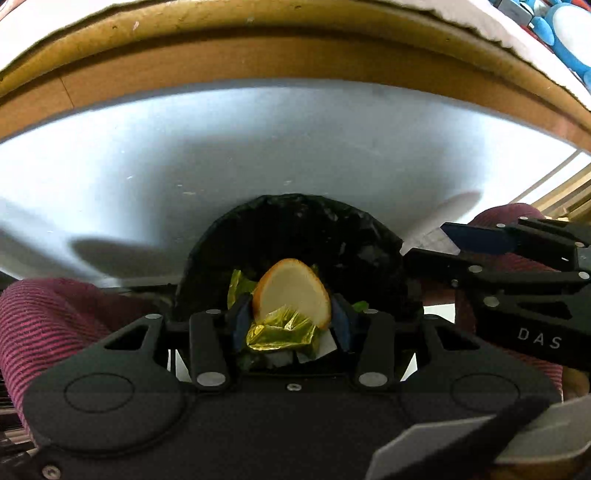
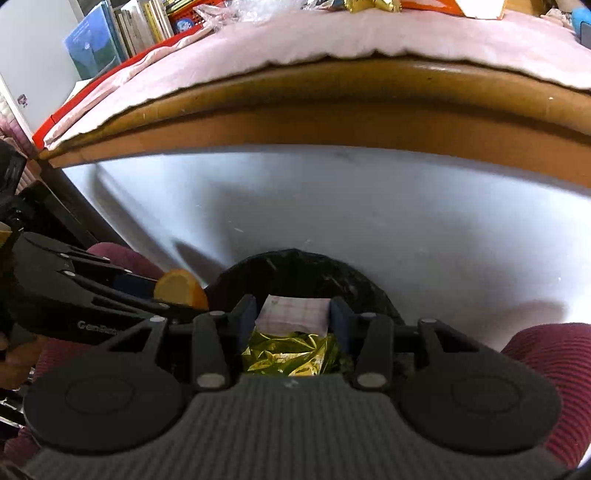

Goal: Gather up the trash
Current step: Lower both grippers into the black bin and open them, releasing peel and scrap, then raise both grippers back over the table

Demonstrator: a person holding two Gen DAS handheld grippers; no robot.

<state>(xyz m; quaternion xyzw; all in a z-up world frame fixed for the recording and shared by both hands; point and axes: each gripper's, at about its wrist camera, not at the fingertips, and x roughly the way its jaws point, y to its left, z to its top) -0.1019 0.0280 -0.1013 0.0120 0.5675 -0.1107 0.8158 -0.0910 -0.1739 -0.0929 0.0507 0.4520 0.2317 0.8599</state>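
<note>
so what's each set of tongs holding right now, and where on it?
Left tongs: orange peel, pinched across its lower edges. Right tongs: pale checked paper, gripped by its two sides. Both over the black-lined bin.

Ahead of the gripper rises a pale grey wall panel (image 2: 369, 221). Above it runs a brown wooden table edge (image 2: 332, 110) under pinkish cloth (image 2: 295, 40), with shelved books (image 2: 140, 26) upper left.

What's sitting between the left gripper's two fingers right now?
An orange peel sits between the left gripper's fingers, above gold foil in the black trash bag. The left wrist view shows it best.
</note>
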